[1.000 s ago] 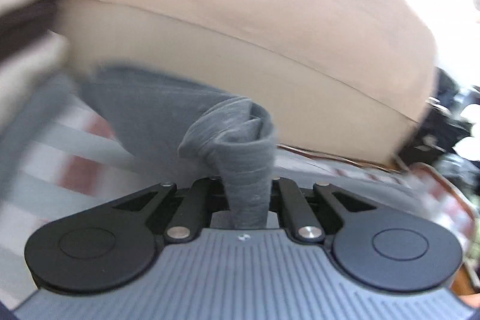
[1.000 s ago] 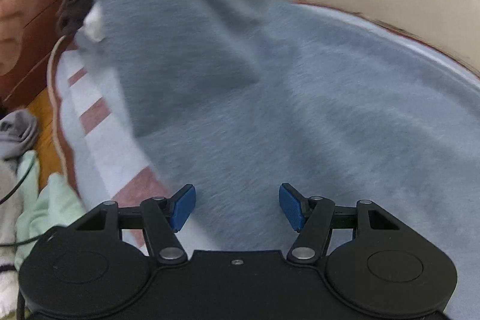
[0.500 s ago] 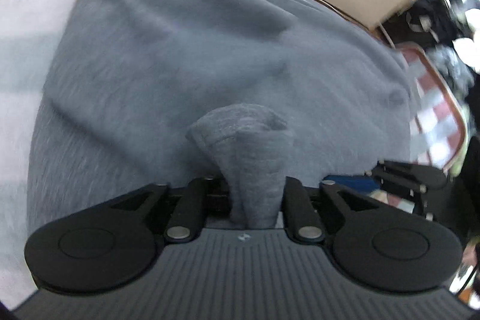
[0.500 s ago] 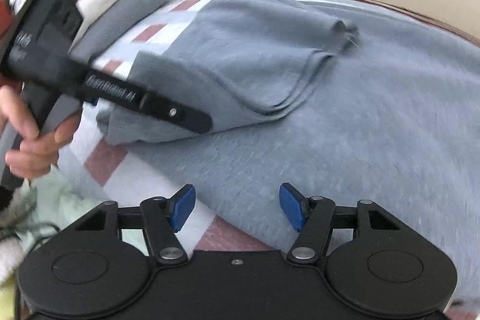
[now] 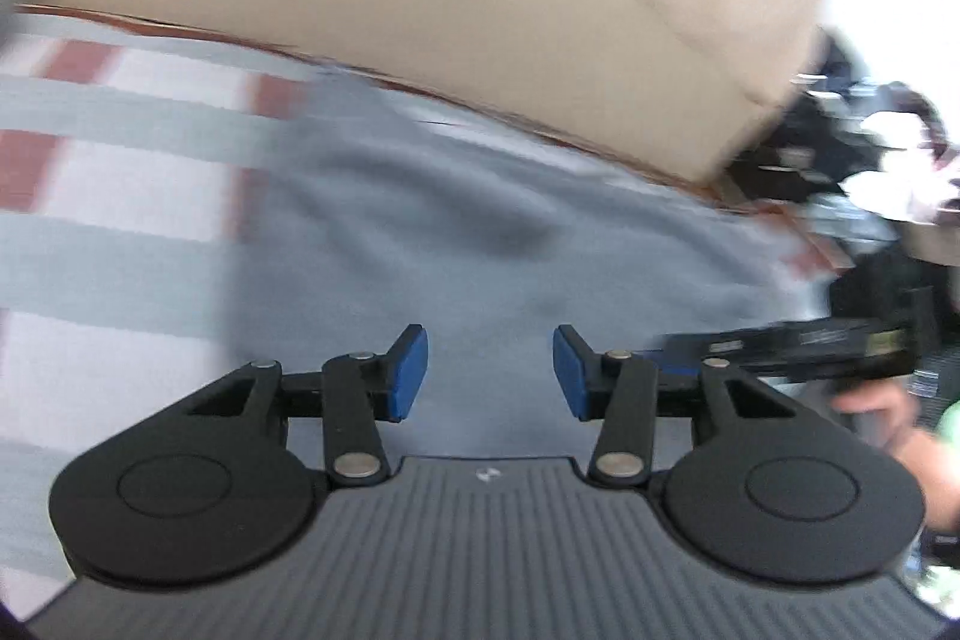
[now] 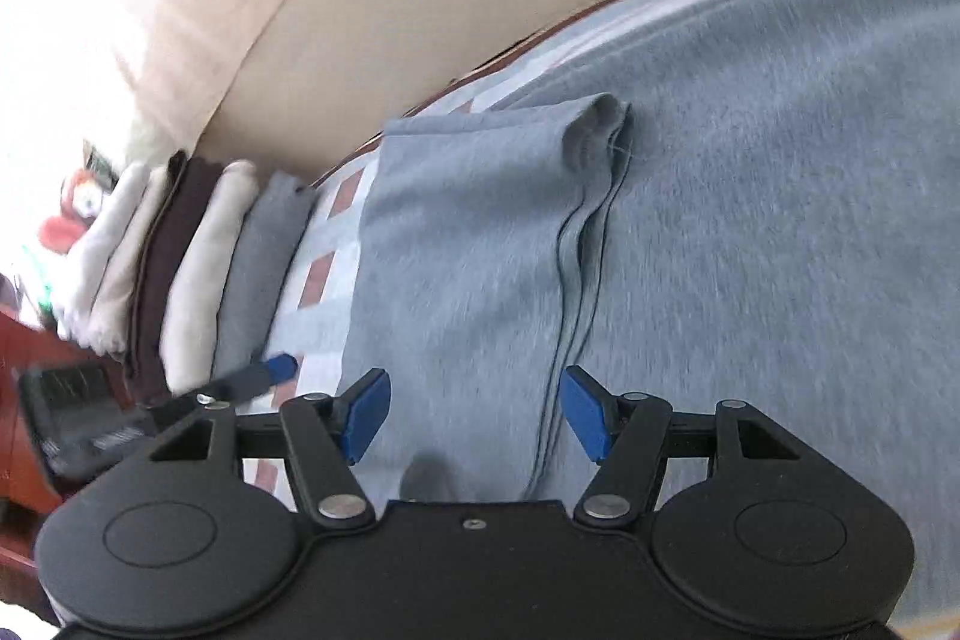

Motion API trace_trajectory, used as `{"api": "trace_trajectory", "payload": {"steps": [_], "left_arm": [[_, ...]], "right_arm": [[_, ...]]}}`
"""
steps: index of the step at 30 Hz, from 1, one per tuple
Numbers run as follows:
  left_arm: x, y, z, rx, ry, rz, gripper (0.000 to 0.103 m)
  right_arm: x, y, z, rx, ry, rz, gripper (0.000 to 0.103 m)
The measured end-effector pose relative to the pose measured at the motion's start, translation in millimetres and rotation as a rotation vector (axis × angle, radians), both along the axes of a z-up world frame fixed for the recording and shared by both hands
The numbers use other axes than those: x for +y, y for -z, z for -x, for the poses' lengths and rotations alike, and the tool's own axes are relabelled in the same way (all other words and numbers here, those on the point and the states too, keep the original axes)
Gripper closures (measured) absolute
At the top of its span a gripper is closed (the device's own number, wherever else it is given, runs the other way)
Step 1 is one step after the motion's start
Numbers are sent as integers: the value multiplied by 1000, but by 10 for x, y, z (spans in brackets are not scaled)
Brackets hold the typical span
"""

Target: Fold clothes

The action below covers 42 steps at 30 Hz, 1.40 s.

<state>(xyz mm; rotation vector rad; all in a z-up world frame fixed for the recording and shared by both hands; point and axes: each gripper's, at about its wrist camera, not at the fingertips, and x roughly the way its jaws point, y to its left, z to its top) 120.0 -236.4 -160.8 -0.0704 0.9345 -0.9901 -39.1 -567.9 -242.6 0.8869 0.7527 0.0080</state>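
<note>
A grey garment (image 6: 750,196) lies spread on the checked blanket (image 5: 108,184) of a bed. One sleeve (image 6: 474,220) is folded over onto its body. My right gripper (image 6: 474,415) is open and empty, low over the folded sleeve's near end. My left gripper (image 5: 490,373) is open and empty just above the grey garment (image 5: 480,244). The left gripper also shows at the left edge of the right wrist view (image 6: 264,376). The other gripper's black body (image 5: 798,346) and a hand show at the right of the left wrist view.
A beige padded headboard (image 5: 480,10) runs along the far side of the bed. A stack of folded clothes (image 6: 180,274), white, cream, dark and grey, sits at the left by the headboard. Dark clutter (image 5: 852,148) lies off the bed's right end.
My left gripper has opened and let go of the grey sleeve it was holding. The sleeve now lies folded on the garment. The right gripper has swung over it, still open.
</note>
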Motion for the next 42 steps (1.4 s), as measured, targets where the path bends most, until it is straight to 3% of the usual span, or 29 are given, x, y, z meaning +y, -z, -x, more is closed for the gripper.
{"api": "trace_trajectory", "payload": {"steps": [3,6,9,11,14,15,16,17,19,23,25,26,30,32,35,37,39,42], "left_arm": [[-31,191,-143,-10,-47,-78,58],[26,286,-311,40,-75,-43,58],[16,350,-356,48,-98,-37,58],[43,400,-388,70,-120,-26,58],[100,467,-476,119,-162,25,58],[136,469,-496,125,-179,36,58],[170,468,-515,131,-194,43,58],[202,461,-530,133,-209,46,58],[260,442,-547,122,-233,48,58],[355,358,-535,106,-251,78,58],[363,315,-514,97,-243,100,58],[350,301,-502,86,-239,100,58],[198,306,-416,16,-192,34,58],[133,327,-372,11,-156,15,58],[37,333,-307,-19,-118,-25,58],[4,282,-262,-101,-154,-73,58],[46,203,-273,-134,-184,-49,58],[140,132,-337,-54,-197,53,58]], "right_arm": [[5,73,-301,58,1,111,35],[6,103,-547,51,36,232,35],[-121,232,-816,63,78,211,34],[-151,276,-984,54,90,177,15],[-99,271,-1250,21,61,193,12],[-13,236,-1372,21,12,256,20],[75,202,-1494,28,-36,320,49],[172,165,-1601,58,-78,388,70],[383,34,-1724,74,-144,528,88],[751,-473,-1684,-112,-224,692,89],[804,-700,-1709,-197,-225,690,89],[774,-744,-1761,-190,-208,659,89],[627,-554,-1973,-43,-156,665,89],[513,-354,-2072,65,-124,675,69],[348,-188,-2065,131,-34,638,66],[366,-260,-1873,99,4,630,66],[418,-361,-1604,39,31,587,65],[634,-418,-1328,-17,-79,527,63]]}}
